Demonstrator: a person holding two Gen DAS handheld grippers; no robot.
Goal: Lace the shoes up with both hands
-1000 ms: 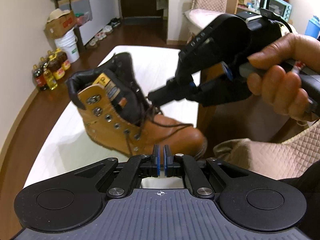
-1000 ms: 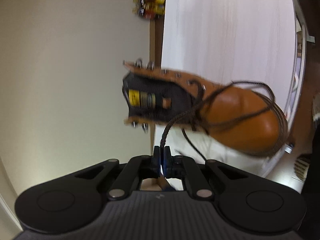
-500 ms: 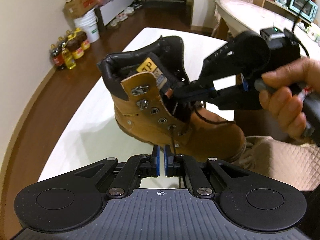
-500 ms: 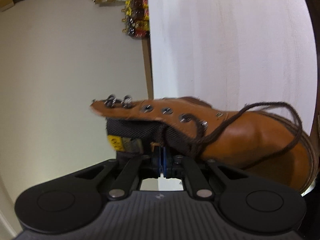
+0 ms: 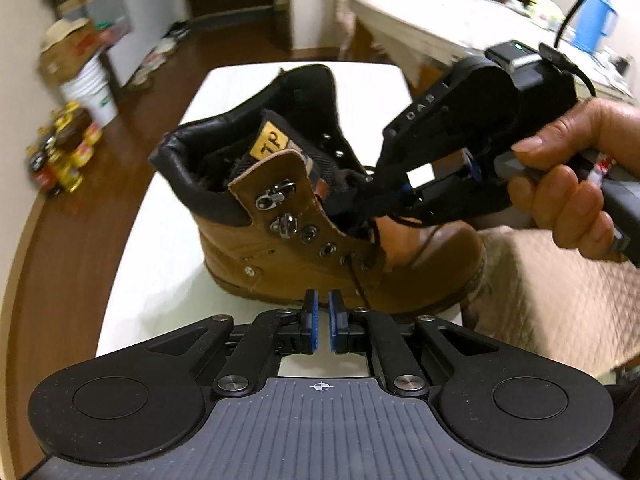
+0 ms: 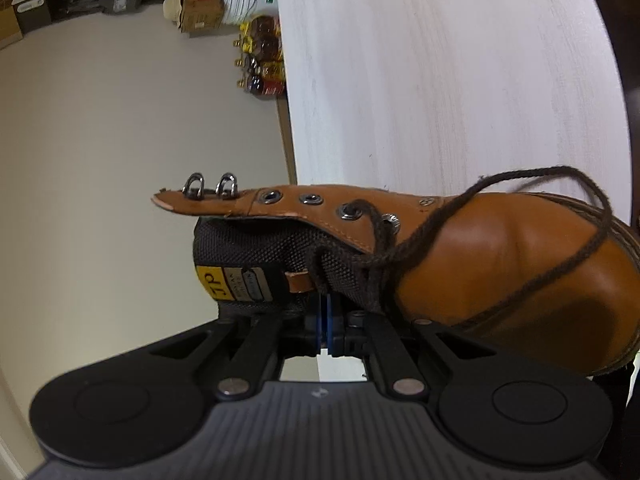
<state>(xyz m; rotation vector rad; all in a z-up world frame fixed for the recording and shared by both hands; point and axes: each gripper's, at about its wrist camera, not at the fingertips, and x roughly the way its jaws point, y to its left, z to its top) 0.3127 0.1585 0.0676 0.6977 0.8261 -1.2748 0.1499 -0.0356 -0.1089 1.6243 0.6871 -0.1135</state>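
Where half a second ago the blue pads nearly met, the left wrist view now shows the left gripper with a narrow gap between its jaws and nothing in it. A lace strand hangs from a lower eyelet and ends just right of the right pad; before, it ran down to the pads. The boot looks closer and larger than before. It stands on the white table, toe toward the near right corner, sole close to the near edge; bare tabletop lies open to its left and behind it. The right gripper, held by a hand, reaches in from the right, tips over the tongue; this view does not settle whether they are shut. The boot is tan leather with a dark padded collar, a yellow tongue label, two metal hooks above a row of eyelets.

Seen from the right wrist, the boot fills more of the frame than earlier and the tongue covers the fingertips. The right gripper's jaws are pressed together on the dark lace that drops over the tongue. A loose loop arcs over the toe. The table lies bare beyond.
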